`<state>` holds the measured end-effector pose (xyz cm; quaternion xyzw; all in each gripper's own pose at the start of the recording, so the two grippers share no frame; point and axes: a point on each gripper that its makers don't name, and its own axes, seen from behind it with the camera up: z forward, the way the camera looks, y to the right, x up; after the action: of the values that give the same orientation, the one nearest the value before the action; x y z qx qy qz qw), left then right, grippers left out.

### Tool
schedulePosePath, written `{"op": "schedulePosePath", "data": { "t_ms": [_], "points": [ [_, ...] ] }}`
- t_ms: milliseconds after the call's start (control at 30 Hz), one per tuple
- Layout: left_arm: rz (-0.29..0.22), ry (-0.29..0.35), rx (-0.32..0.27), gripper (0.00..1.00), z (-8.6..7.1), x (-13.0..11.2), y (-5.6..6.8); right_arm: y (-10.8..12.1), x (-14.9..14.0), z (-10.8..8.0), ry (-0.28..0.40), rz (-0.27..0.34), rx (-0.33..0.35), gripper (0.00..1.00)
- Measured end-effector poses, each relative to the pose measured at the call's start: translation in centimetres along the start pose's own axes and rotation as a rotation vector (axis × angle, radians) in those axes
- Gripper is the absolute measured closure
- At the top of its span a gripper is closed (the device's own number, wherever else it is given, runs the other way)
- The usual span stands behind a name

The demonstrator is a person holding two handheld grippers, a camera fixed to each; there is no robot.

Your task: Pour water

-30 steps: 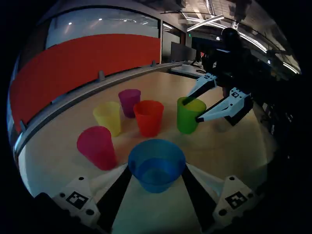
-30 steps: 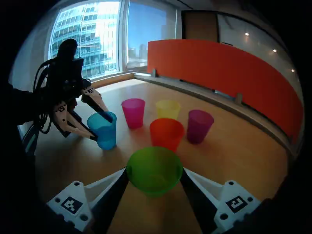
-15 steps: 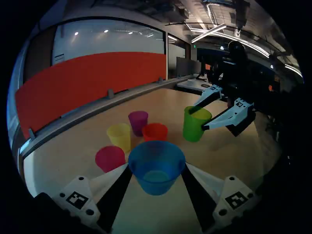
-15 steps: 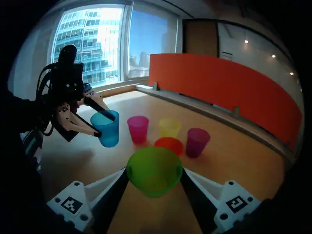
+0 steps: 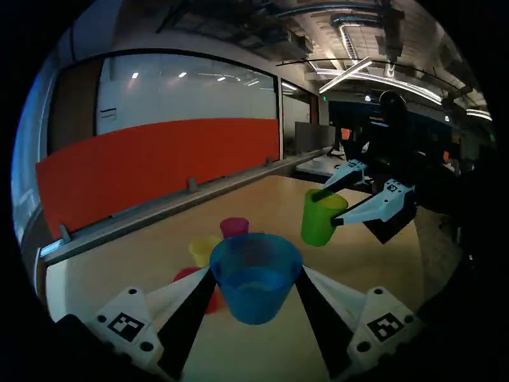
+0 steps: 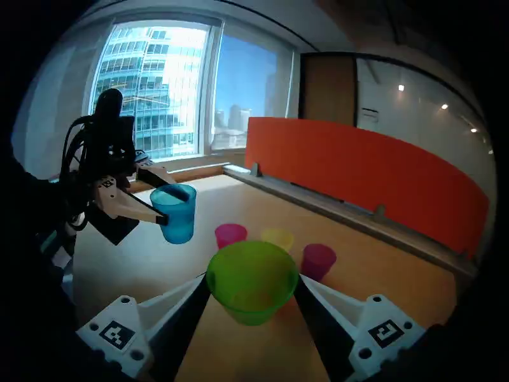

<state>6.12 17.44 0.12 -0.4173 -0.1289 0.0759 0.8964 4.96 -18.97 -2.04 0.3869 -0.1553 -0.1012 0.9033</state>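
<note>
Water in left gripper's blue cup, right gripper clamping green cup

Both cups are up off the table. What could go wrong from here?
1. The blue cup, pinched in the left tool, holds water; tipped before it is over the green cup, it would likely spill onto the table.
2. The right tool grips the green cup by its sides; added water weight might make it slip.
3. The pink cup standing below could get splashed.
</note>
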Motion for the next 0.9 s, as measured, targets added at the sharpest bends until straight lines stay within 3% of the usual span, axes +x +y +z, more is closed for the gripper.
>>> {"op": "schedulePosePath", "data": {
  "t_ms": [500,900],
  "points": [
    [-0.003,0.081,0.016,0.15,-1.6,3.1,0.5,-0.6,4.0,-1.0,0.113,0.006,-0.003,0.08],
    [-0.036,0.137,0.016,0.15,-2.0,4.5,1.1,-1.0,5.7,-1.0,0.174,0.014,-0.004,0.08]
  ]
}}
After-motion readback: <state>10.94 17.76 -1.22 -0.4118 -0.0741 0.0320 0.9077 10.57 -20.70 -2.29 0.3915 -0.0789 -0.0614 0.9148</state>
